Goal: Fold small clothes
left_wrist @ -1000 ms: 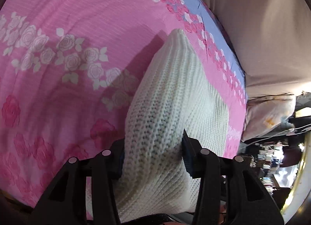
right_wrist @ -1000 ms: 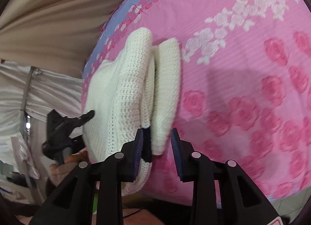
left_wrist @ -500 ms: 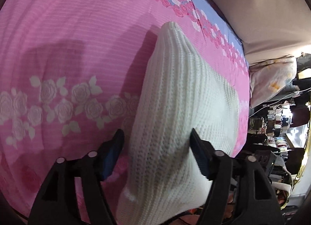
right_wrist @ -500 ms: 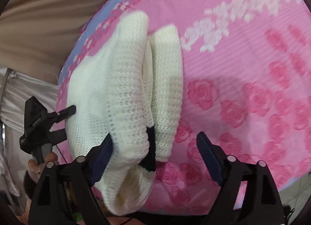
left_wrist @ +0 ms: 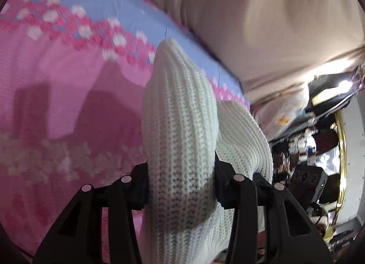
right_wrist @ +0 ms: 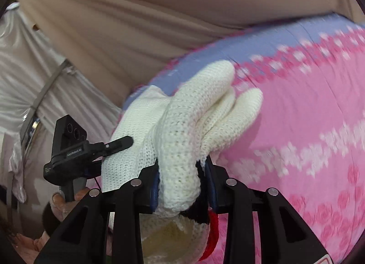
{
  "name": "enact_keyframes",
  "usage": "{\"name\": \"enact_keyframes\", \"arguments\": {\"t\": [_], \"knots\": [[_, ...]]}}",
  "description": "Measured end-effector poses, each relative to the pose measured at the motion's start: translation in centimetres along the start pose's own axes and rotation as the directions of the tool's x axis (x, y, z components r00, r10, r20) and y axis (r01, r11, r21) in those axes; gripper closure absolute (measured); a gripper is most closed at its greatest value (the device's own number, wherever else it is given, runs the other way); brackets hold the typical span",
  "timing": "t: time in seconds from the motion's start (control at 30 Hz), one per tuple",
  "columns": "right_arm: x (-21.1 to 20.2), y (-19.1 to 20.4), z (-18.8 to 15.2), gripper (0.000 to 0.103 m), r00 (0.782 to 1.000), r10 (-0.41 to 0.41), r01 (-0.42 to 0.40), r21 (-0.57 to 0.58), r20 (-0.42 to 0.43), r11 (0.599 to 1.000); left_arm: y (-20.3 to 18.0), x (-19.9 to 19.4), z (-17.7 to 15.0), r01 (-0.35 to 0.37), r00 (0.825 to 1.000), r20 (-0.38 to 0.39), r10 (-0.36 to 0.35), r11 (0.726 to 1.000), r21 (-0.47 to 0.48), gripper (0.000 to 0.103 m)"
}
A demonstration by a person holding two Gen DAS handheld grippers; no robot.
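A cream-white knitted garment (left_wrist: 180, 127) is bunched into a thick fold and hangs lifted above the pink rose-patterned bedspread (left_wrist: 57, 69). My left gripper (left_wrist: 181, 179) has its jaws closing on the fold, both pads pressed into the knit. In the right wrist view the same garment (right_wrist: 182, 131) sits between the closing jaws of my right gripper (right_wrist: 181, 177), which also pinch it. A bit of black and red trim (right_wrist: 212, 229) shows under that fold. The left gripper (right_wrist: 91, 149) appears at the garment's far left end, held by a hand (right_wrist: 66, 197).
The bedspread (right_wrist: 308, 127) has a blue band along its far edge. Beige fabric (left_wrist: 262, 12) rises behind the bed. A pale pillow (left_wrist: 285, 108) and cluttered shelves (left_wrist: 308, 149) lie off the bed's right end; grey drapes (right_wrist: 27, 69) hang at the left.
Both grippers opened wide, then closed again on the knit. Both rose and rolled, lifting the garment off the bedspread; the far edge and beige fabric now fill more of each view.
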State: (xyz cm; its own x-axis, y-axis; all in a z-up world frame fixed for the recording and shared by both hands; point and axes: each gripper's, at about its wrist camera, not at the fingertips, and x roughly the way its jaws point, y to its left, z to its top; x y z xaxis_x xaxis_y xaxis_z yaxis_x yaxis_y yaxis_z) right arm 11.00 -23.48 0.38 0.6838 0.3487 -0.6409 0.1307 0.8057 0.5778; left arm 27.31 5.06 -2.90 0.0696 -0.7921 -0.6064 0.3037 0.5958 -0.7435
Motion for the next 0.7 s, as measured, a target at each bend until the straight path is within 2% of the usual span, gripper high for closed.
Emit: {"name": "enact_keyframes", "arguments": {"t": [0.03, 0.07, 0.1, 0.13, 0.17, 0.2, 0.23, 0.27, 0.3, 0.33, 0.4, 0.47, 0.53, 0.57, 0.6, 0.63, 0.67, 0.7], "knots": [[1.0, 0.8, 0.6, 0.071, 1.0, 0.002, -0.002, -0.02, -0.006, 1.0, 0.5, -1.5, 0.4, -0.022, 0.999, 0.039, 0.022, 1.0, -0.014, 0.059], [2.5, 0.8, 0.7, 0.063, 1.0, -0.001, 0.0, -0.032, -0.031, 0.999, 1.0, -2.1, 0.8, -0.067, 0.996, 0.065, 0.068, 0.998, -0.016, 0.052], [4.4, 0.3, 0.2, 0.054, 0.998, -0.007, 0.004, -0.037, -0.069, 0.999, 1.8, -2.7, 0.8, -0.134, 0.986, 0.095, 0.134, 0.991, -0.014, 0.042], [6.6, -0.4, 0.1, 0.054, 0.994, -0.043, 0.039, -0.045, -0.096, 0.998, 3.1, -2.5, 1.0, -0.241, 0.963, 0.124, 0.24, 0.971, -0.009, 0.033], [9.3, -1.8, -0.8, 0.054, 0.983, -0.122, 0.115, -0.053, -0.139, 0.992, 4.6, -1.8, 1.0, -0.352, 0.927, 0.138, 0.35, 0.936, -0.01, 0.027], [10.6, -2.5, -1.1, 0.064, 0.966, -0.186, 0.181, -0.045, -0.181, 0.982, 5.8, -1.1, 0.9, -0.434, 0.892, 0.132, 0.433, 0.901, -0.021, 0.035], [11.2, -3.0, -1.6, 0.075, 0.95, -0.223, 0.222, -0.026, -0.217, 0.975, 7.6, -0.5, 0.6, -0.524, 0.846, 0.084, 0.526, 0.851, -0.044, 0.042], [10.5, -2.8, -2.1, 0.089, 0.962, -0.167, 0.171, 0.003, -0.214, 0.985, 8.3, -0.6, 0.2, -0.53, 0.845, 0.049, 0.533, 0.846, -0.064, 0.053], [9.4, -2.0, -2.4, 0.089, 0.972, -0.134, 0.135, -0.006, -0.191, 0.991, 8.5, -1.5, -0.4, -0.497, 0.863, 0.048, 0.502, 0.863, -0.087, 0.053], [8.3, -0.8, -2.6, 0.089, 0.977, -0.129, 0.124, -0.04, -0.167, 0.991, 8.0, -2.7, -1.3, -0.467, 0.876, 0.083, 0.474, 0.879, -0.096, 0.053], [7.1, 1.6, -3.1, 0.09, 0.984, -0.101, 0.085, -0.111, -0.149, 0.99, 5.7, -4.4, -3.6, -0.478, 0.864, 0.15, 0.481, 0.876, -0.058, 0.049], [8.2, 3.0, -3.8, 0.09, 0.98, -0.098, 0.07, -0.158, -0.174, 0.985, 4.4, -4.3, -5.2, -0.464, 0.874, 0.151, 0.462, 0.886, -0.027, 0.047], [11.0, 2.2, -5.1, 0.09, 0.962, -0.145, 0.102, -0.185, -0.232, 0.977, 3.4, -1.8, -6.9, -0.474, 0.875, 0.122, 0.469, 0.881, 0.015, 0.045], [13.3, 0.8, -6.5, 0.092, 0.934, -0.222, 0.165, -0.212, -0.28, 0.963, 3.4, 0.0, -7.6, -0.5, 0.863, 0.102, 0.495, 0.865, 0.034, 0.04], [14.7, -0.5, -7.7, 0.098, 0.916, -0.267, 0.205, -0.224, -0.3, 0.953, 4.1, 1.7, -8.0, -0.535, 0.844, 0.076, 0.531, 0.843, 0.049, 0.039], [14.5, -1.3, -8.2, 0.099, 0.938, -0.218, 0.164, -0.212, -0.269, 0.964, 5.1, 3.4, -8.5, -0.568, 0.823, 0.042, 0.566, 0.821, 0.056, 0.039], [14.1, -1.9, -8.4, 0.099, 0.948, -0.19, 0.143, -0.189, -0.257, 0.971, 6.6, 5.3, -9.1, -0.618, 0.785, 0.005, 0.619, 0.784, 0.059, 0.037], [13.7, -2.2, -8.2, 0.099, 0.948, -0.173, 0.135, -0.157, -0.268, 0.978, 7.5, 5.9, -9.6, -0.635, 0.772, 0.008, 0.635, 0.771, 0.045, 0.034]]}}
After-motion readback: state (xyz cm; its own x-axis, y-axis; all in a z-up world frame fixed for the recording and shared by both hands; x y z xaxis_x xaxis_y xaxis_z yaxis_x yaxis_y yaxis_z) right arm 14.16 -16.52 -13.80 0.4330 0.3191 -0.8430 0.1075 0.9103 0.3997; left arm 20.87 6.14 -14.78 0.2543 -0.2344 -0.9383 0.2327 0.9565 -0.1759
